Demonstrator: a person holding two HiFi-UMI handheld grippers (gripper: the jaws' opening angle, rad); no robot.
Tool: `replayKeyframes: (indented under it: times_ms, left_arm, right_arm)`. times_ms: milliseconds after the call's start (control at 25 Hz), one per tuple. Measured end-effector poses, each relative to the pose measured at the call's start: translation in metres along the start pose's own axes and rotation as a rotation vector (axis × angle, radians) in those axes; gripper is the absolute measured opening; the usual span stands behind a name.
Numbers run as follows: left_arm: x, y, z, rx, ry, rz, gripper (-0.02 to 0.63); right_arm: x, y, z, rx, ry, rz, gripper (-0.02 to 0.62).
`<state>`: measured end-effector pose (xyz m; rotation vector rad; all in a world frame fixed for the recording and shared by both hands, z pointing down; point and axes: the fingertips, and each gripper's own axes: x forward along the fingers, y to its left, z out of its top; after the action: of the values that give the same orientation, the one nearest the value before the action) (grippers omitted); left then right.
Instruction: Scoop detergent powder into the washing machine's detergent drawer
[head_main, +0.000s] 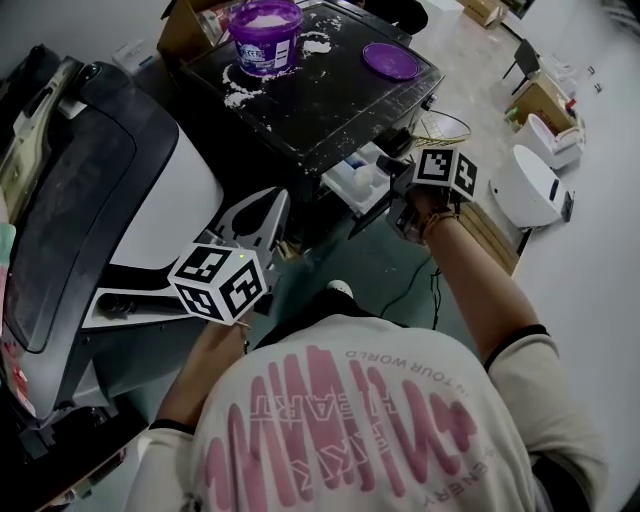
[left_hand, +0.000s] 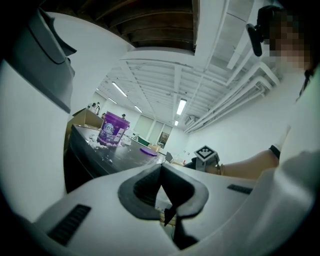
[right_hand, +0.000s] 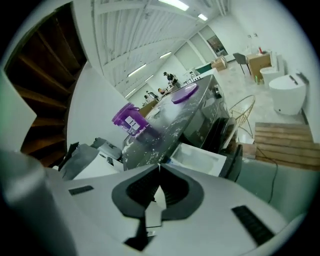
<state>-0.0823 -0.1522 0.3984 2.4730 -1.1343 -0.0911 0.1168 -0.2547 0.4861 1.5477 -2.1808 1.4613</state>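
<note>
A purple detergent tub (head_main: 265, 35) stands open on the dark washing machine top (head_main: 330, 100), with white powder (head_main: 238, 97) spilled around it. Its purple lid (head_main: 390, 60) lies to the right. The white detergent drawer (head_main: 352, 183) is pulled out at the machine's front. My right gripper (head_main: 392, 190) hovers just right of the drawer, shut and empty. My left gripper (head_main: 278, 200) hangs lower left of the drawer, also shut with nothing in it. The tub (right_hand: 131, 120) and drawer (right_hand: 200, 156) show ahead of the right gripper (right_hand: 159, 169). The left gripper (left_hand: 161, 167) faces the tub (left_hand: 113, 129).
A large white and grey machine (head_main: 80, 200) fills the left side. A white rounded appliance (head_main: 530, 185), a wooden pallet (head_main: 495, 235) and cardboard boxes (head_main: 545, 100) stand at the right. A gold wire basket (head_main: 440, 127) sits beside the washer. A cable (head_main: 415, 280) runs across the floor.
</note>
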Motion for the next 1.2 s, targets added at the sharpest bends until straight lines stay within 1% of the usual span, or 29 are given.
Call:
replayKeyframes:
  times_ms: [200, 520, 720, 840, 1200]
  left_arm:
    - [-0.011, -0.001, -0.004, -0.006, 0.002, -0.001, 0.0]
    - [-0.03, 0.01, -0.01, -0.011, 0.015, 0.027, 0.0]
    - [-0.036, 0.014, -0.008, -0.014, 0.002, 0.031, 0.0]
    - [-0.038, 0.015, -0.006, -0.019, -0.01, 0.033, 0.0]
    - [-0.046, 0.015, 0.004, -0.003, -0.041, 0.06, 0.0]
  right_arm:
    - [0.007, 0.008, -0.007, -0.223, -0.009, -0.088, -0.002]
    - [0.019, 0.022, -0.022, -0.51, 0.035, -0.178, -0.002]
    - [0.023, 0.031, -0.034, -0.759, 0.079, -0.237, -0.002]
    - [0.027, 0.036, -0.044, -0.893, 0.108, -0.258, -0.002]
    - [0.031, 0.049, -0.061, -1.205, 0.166, -0.334, -0.001]
